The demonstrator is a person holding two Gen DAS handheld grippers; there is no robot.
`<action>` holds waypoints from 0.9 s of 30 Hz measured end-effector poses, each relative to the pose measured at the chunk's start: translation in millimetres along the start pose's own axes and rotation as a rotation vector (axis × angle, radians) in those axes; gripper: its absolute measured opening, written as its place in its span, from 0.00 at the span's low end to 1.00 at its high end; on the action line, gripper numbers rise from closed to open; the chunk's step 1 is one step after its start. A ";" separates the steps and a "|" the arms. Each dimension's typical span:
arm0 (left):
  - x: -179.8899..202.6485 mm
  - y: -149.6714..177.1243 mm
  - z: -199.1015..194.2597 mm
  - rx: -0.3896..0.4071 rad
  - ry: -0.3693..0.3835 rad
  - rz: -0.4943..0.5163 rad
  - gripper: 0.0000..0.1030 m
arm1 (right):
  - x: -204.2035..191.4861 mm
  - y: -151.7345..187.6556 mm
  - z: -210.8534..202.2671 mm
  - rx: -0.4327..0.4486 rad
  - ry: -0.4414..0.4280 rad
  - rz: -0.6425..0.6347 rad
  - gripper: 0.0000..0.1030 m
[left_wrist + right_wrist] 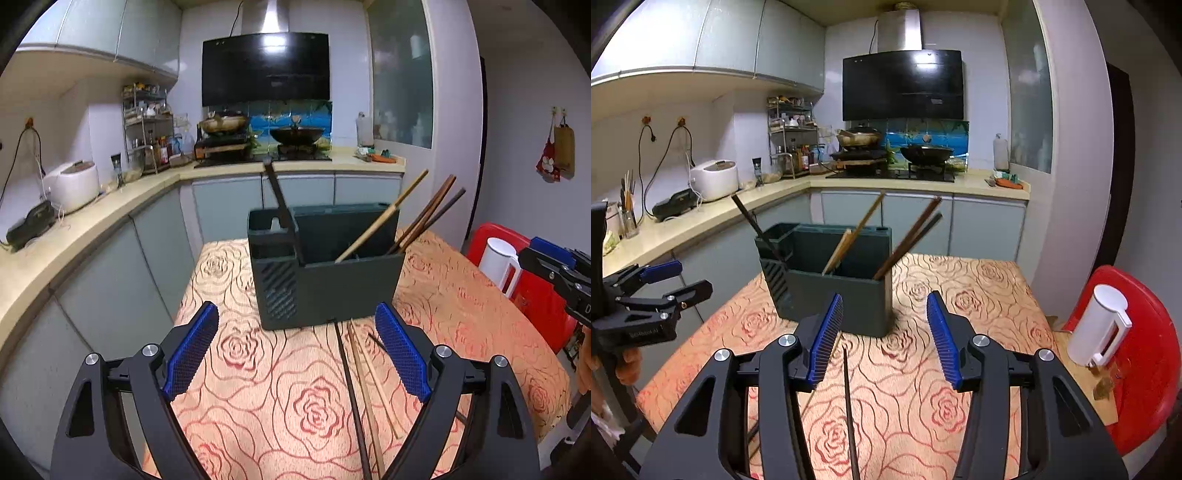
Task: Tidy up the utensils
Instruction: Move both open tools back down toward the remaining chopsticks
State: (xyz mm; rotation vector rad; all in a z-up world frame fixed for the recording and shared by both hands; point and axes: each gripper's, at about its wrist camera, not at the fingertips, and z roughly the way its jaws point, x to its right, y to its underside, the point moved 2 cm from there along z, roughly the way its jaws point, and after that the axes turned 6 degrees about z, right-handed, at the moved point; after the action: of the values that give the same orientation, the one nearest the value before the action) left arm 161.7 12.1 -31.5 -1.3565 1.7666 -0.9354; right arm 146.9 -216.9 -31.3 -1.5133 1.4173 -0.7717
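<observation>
Both your left claw (pixel 297 354) and right claw (pixel 884 332) hang released. Several chopsticks (pixel 360 398) still lie on the counter (pixel 258 387) at lower centre, before the holder (pixel 325 280). Next, I'd judge: lower, clench one, lift it in.

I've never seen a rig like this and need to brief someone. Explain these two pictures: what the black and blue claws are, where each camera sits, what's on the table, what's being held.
The claws are two hand-held grippers; a person holds one in each hand. Each carries a camera looking along its fingers, so one picture comes from the left gripper, the other from the right gripper. Each also shows at the edge of the other's picture. Both are open and hold nothing.

On the rose-patterned table stands a dark holder with several chopsticks leaning in it. More loose chopsticks lie flat on the cloth in front of it. A white jug sits on a red stool beside the table.
</observation>
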 end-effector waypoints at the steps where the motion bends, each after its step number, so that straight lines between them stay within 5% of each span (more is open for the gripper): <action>1: -0.6 3.5 1.7 -0.010 0.001 -0.005 0.81 | 1.3 4.6 0.0 -0.006 0.004 0.004 0.47; 27: -13.5 106.8 27.8 -0.202 0.035 -0.110 0.81 | 19.3 97.3 14.4 -0.134 0.104 0.015 0.53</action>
State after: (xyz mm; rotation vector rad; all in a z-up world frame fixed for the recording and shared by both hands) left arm 139.2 41.8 -136.2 -1.5873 1.8696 -0.8614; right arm 121.8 -227.5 -127.7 -1.5817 1.5835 -0.7688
